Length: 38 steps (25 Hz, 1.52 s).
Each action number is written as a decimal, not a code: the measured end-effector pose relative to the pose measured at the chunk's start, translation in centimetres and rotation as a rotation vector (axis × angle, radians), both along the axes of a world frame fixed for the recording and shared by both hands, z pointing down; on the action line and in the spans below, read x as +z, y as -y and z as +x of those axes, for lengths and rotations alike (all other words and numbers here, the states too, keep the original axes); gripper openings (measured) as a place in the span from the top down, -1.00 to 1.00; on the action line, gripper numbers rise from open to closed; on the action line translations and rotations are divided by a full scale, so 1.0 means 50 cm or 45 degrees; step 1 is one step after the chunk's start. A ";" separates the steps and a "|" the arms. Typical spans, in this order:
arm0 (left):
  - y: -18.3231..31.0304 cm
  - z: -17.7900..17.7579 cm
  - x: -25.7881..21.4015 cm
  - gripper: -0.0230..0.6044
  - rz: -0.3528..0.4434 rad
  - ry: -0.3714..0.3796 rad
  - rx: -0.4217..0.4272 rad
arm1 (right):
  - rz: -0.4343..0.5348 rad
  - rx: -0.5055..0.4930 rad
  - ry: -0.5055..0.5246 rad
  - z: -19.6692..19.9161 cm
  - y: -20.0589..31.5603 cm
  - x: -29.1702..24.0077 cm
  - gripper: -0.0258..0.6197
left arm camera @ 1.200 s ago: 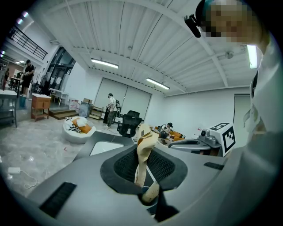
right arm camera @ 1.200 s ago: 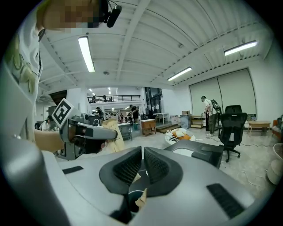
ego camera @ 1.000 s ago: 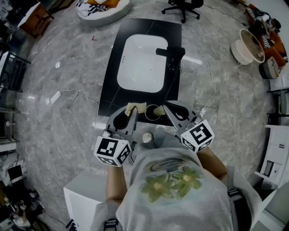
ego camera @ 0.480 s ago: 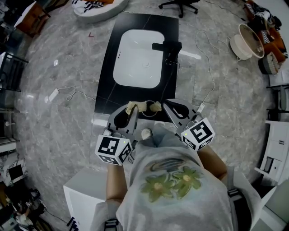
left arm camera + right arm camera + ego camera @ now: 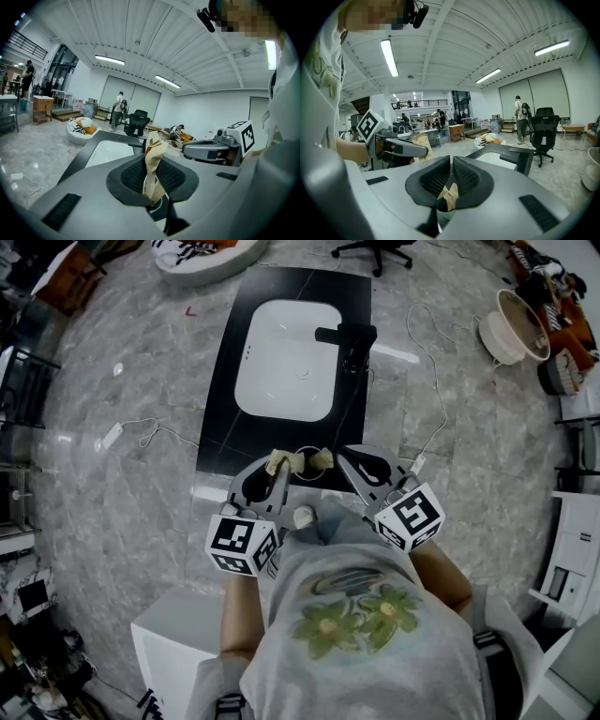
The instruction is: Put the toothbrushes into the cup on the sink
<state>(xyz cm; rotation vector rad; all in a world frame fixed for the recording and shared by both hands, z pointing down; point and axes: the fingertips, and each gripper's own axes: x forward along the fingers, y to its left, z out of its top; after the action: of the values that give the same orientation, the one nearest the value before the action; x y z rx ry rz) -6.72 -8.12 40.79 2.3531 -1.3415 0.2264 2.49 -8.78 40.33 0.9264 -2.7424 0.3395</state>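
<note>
Gripping the tan wrapped toothbrush [image 5: 154,154] upright in the left gripper [image 5: 274,474], lower it straight into the cup [image 5: 158,203] just beneath, at the black counter's [image 5: 217,442] near edge, centre of the head view. Unclamp only once inside the rim, holding the clenched right gripper [image 5: 452,164] clear.

The left gripper [image 5: 153,160] has its jaws pinched on a tan, paper-wrapped toothbrush [image 5: 153,168] that stands upright at 6 o'clock. The right gripper [image 5: 186,150] lies at 4 o'clock and the white sink [image 5: 110,152] at 8 o'clock.
</note>
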 end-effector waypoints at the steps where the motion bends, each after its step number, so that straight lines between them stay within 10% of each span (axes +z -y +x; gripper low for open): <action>1: 0.000 0.000 0.003 0.72 -0.005 -0.001 -0.002 | 0.000 -0.003 -0.001 0.000 -0.001 0.000 0.76; 38: -0.008 0.017 0.103 0.72 -0.092 0.062 -0.040 | -0.011 0.001 -0.005 0.012 -0.024 0.010 0.76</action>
<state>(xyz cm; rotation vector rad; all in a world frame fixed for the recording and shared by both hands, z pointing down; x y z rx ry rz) -5.85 -7.73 45.93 2.2784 -1.3690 0.3194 3.07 -7.57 40.84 0.9254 -2.7345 0.3488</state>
